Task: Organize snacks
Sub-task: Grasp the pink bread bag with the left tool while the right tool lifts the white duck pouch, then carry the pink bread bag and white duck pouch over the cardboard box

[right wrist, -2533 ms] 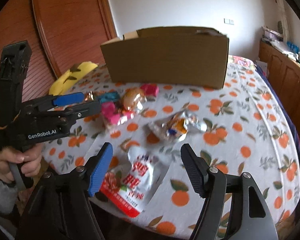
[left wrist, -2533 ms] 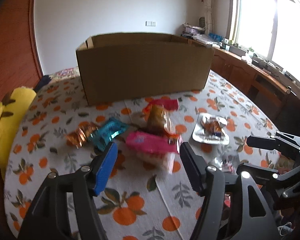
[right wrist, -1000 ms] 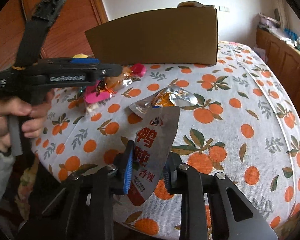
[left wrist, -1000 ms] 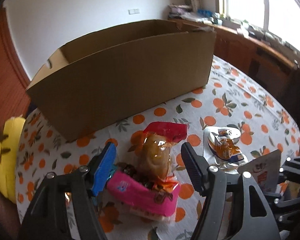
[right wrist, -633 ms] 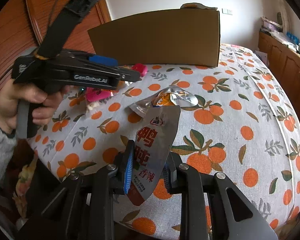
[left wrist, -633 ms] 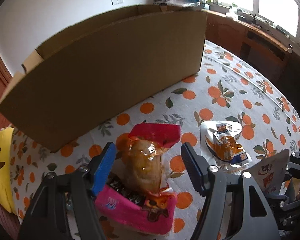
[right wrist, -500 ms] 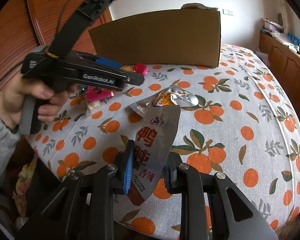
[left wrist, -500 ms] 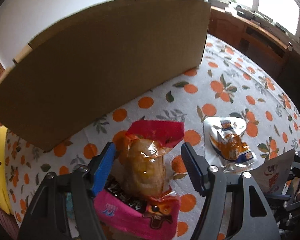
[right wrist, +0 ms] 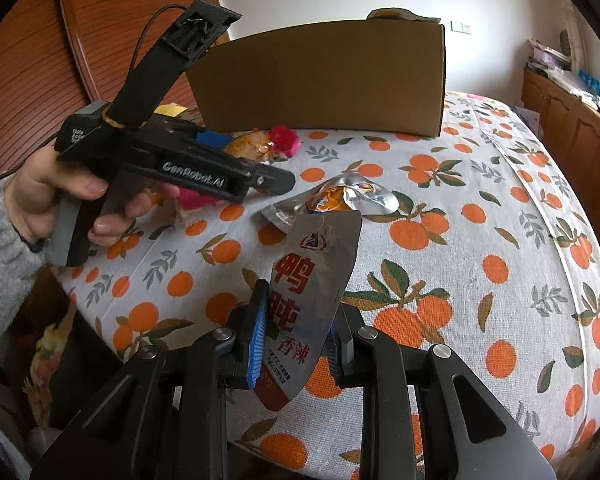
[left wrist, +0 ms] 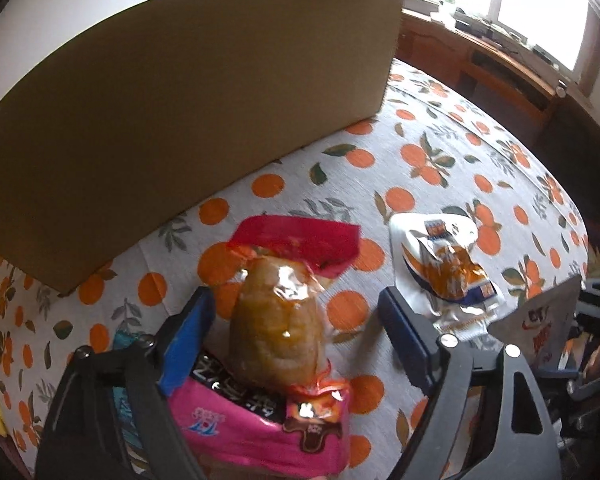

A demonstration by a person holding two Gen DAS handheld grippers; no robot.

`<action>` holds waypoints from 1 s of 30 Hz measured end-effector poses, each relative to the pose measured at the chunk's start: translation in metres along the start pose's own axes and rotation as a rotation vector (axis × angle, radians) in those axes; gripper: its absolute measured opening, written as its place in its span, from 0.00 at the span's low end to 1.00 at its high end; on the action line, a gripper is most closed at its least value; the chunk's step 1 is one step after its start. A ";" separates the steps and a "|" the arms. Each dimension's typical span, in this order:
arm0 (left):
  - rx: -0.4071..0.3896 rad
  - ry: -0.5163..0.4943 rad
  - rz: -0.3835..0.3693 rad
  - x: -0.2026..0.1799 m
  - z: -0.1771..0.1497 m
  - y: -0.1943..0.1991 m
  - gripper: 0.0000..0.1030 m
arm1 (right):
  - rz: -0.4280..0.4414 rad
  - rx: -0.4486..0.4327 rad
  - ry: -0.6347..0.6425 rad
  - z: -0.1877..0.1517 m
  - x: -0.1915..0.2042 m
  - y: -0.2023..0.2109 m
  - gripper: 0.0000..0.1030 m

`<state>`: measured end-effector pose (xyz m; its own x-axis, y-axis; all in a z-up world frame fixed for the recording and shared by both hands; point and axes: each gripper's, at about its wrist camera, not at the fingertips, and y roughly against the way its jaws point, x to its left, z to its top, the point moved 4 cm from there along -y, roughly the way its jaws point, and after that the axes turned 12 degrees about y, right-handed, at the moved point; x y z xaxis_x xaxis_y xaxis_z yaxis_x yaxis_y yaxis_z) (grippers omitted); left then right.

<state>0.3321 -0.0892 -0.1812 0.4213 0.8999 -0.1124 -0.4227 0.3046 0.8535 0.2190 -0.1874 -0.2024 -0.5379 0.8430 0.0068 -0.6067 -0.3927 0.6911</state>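
Closer now to the cardboard box (left wrist: 188,92), the wide-open left tool (left wrist: 296,322) straddles the bread packet (left wrist: 278,320) lying on the surface (left wrist: 439,148); squeeze mid-packet, while the right tool (right wrist: 298,336) grips the silver pouch (right wrist: 311,288).

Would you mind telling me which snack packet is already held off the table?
The silver pouch with red characters, clamped upright in the right gripper; the other packets lie on the tablecloth.
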 end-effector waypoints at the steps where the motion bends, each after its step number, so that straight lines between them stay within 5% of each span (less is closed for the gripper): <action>1: 0.002 -0.001 0.000 -0.001 0.000 0.000 0.81 | 0.000 0.000 0.000 0.000 0.000 0.000 0.23; 7: 0.014 0.026 0.009 0.003 -0.003 0.006 0.76 | -0.002 0.001 -0.002 0.000 -0.001 -0.001 0.23; 12: -0.015 0.093 -0.003 0.016 -0.001 0.014 0.45 | -0.005 0.006 -0.003 0.001 0.000 -0.002 0.23; 14: -0.018 0.116 -0.009 0.021 0.000 0.016 0.42 | -0.004 0.008 -0.005 0.001 0.000 -0.001 0.22; 30: -0.124 0.111 -0.027 0.015 -0.004 0.042 0.40 | -0.012 0.002 -0.004 0.008 -0.003 0.008 0.17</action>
<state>0.3173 -0.0611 -0.1490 0.3456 0.9178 -0.1954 -0.5110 0.3587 0.7812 0.2206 -0.1905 -0.1917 -0.5288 0.8488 0.0013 -0.6116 -0.3821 0.6928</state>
